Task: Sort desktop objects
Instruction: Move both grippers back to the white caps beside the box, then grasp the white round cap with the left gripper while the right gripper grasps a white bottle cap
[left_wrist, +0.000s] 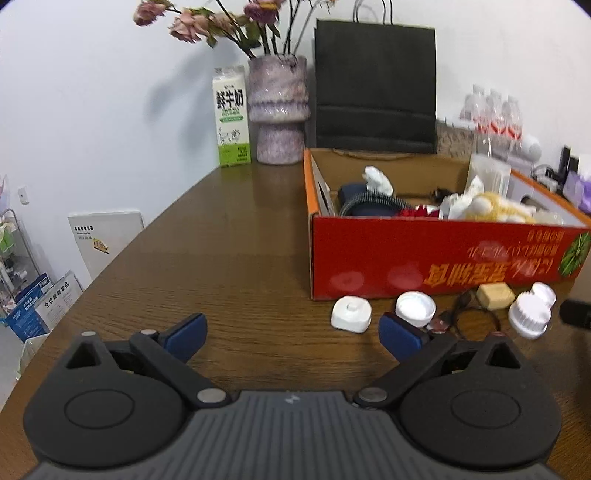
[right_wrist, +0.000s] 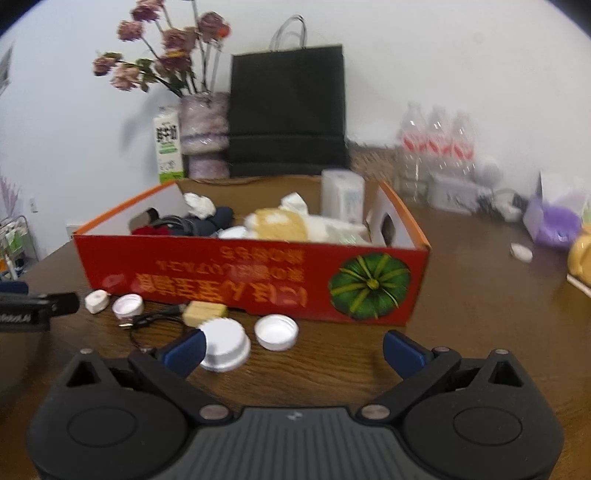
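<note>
A red cardboard box on the wooden table holds tissues, a yellow plush toy and dark items. In front of it lie a white square cap, white round caps, a tan block and a thin black cable. My left gripper is open and empty, left of the caps. My right gripper is open and empty, its left finger next to a white cap.
A milk carton, a vase of dried flowers and a black paper bag stand behind the box. Water bottles, a purple item and a small white cap are at the right.
</note>
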